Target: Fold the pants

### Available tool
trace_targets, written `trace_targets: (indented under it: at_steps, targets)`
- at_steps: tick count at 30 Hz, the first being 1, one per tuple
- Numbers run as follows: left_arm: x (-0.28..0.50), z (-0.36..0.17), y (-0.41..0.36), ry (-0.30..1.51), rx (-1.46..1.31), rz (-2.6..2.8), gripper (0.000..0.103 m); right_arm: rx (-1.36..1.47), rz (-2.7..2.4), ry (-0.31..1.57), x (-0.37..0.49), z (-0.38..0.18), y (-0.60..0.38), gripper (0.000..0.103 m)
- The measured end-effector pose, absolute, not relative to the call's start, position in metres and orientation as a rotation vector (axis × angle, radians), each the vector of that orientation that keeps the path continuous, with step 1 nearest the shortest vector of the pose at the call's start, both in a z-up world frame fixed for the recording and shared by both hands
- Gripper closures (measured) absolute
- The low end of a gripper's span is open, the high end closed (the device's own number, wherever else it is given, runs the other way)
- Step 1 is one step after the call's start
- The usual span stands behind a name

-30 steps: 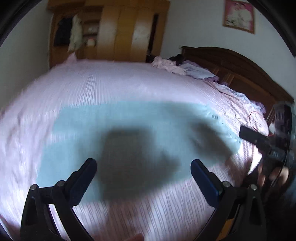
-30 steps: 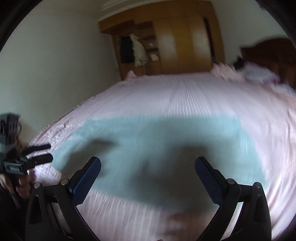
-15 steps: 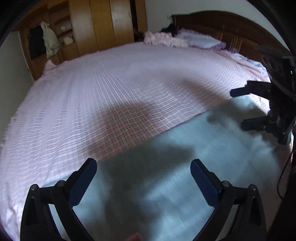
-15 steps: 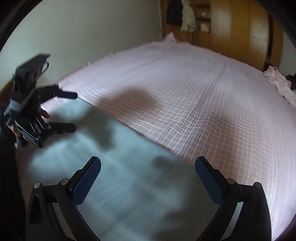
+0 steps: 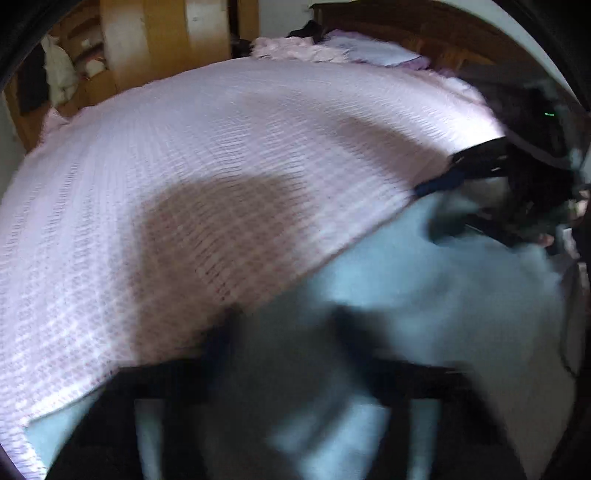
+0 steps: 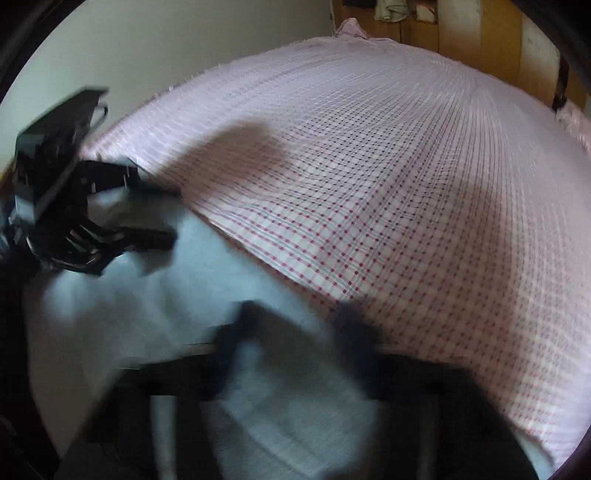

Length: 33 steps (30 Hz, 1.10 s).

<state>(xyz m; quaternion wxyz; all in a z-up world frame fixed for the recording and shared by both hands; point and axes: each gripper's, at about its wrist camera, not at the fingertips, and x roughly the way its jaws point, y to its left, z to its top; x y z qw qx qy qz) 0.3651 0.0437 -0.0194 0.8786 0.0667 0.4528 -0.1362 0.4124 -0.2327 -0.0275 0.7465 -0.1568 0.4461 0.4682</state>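
Light blue pants (image 5: 424, 288) lie flat on the pink checked bed sheet, near its front edge; they also show in the right wrist view (image 6: 155, 295). My left gripper (image 5: 284, 343) is low over the pants; its blurred fingers have a gap between them with cloth there. My right gripper (image 6: 291, 332) is likewise low over the pants, fingers blurred. Each gripper shows in the other's view: the right one (image 5: 439, 206) and the left one (image 6: 147, 210), jaws apart at the pants' edge.
The pink checked sheet (image 5: 221, 155) covers the bed (image 6: 406, 184). A wooden wardrobe (image 5: 166, 40) stands beyond it. Pillows and crumpled bedding (image 5: 332, 51) lie by the dark headboard (image 5: 443, 26).
Both grippers have dropped down to the pants, and their fingers have moved closer together than half a second ago. The views are blurred by motion.
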Motion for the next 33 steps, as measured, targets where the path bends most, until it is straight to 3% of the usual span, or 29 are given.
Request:
trace_targets:
  at_steps: [1,2,4,16,24,33]
  targets:
    - [0.362,-0.019,0.043,0.941,0.154,-0.282,0.097,-0.332,1.042,0.984,0.410,-0.025,-0.234,0.096]
    - [0.357,-0.017,0.038,0.932,0.191,-0.276,0.098,-0.343,1.040,0.971,0.407,-0.023,-0.235,0.099]
    - [0.351,-0.013,0.036,0.909,0.207,-0.266,0.099,-0.352,1.030,0.943,0.399,-0.016,-0.240,0.103]
    - [0.251,0.049,0.023,0.743,0.131,-0.233,0.099,-0.548,0.823,0.589,0.270,0.045,-0.271,0.103]
    - [0.166,0.041,-0.026,0.737,0.217,-0.190,0.099,-0.833,0.596,0.409,0.142,0.014,-0.284,0.103]
    - [0.097,0.011,-0.055,0.766,0.338,-0.165,0.099,-1.231,0.444,0.127,0.058,-0.042,-0.261,0.103]
